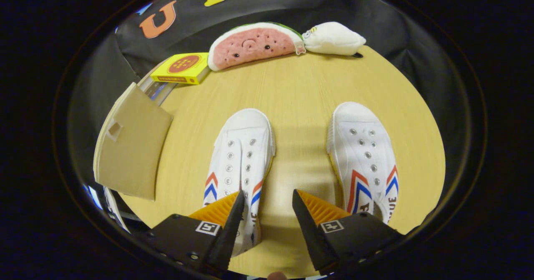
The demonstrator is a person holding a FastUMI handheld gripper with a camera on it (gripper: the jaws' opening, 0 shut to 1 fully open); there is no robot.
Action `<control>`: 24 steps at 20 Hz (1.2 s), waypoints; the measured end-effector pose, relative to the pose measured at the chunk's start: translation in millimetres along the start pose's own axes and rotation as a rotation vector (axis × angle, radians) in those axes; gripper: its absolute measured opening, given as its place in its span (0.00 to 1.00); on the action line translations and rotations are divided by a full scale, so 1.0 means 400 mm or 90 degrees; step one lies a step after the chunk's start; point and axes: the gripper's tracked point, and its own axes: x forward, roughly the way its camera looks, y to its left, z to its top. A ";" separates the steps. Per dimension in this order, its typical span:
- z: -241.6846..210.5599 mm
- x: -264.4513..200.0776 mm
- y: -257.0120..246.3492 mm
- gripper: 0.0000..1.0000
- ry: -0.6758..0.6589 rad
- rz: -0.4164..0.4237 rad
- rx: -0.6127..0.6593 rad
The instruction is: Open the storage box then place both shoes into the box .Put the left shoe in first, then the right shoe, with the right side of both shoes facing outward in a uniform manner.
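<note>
Two white shoes side by side on the yellow wood table (292, 88), toes pointing away from the claw (267, 200). Claw wide open, holding nothing, hanging over the bare table between the shoes. One finger (227, 225) over the heel end of the left shoe (240, 163) (touching or just above, hard to tell). Right shoe (365, 159) on the other side of the claw, a little apart from the other finger. Red and blue stripes on the sides of both shoes, small metal holes down the tops, no laces.

Tan storage box (131, 146) beside the left shoe, at the table's edge, its flat cardboard face turned up. Yellow box (181, 68) past the storage box, farther from the claw. Plush watermelon slice (254, 44) far beyond the shoes by the black cloth wall, with a white plush toy (333, 39) touching its end.
</note>
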 end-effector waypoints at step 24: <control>0.057 -0.159 0.214 0.00 0.007 0.142 0.144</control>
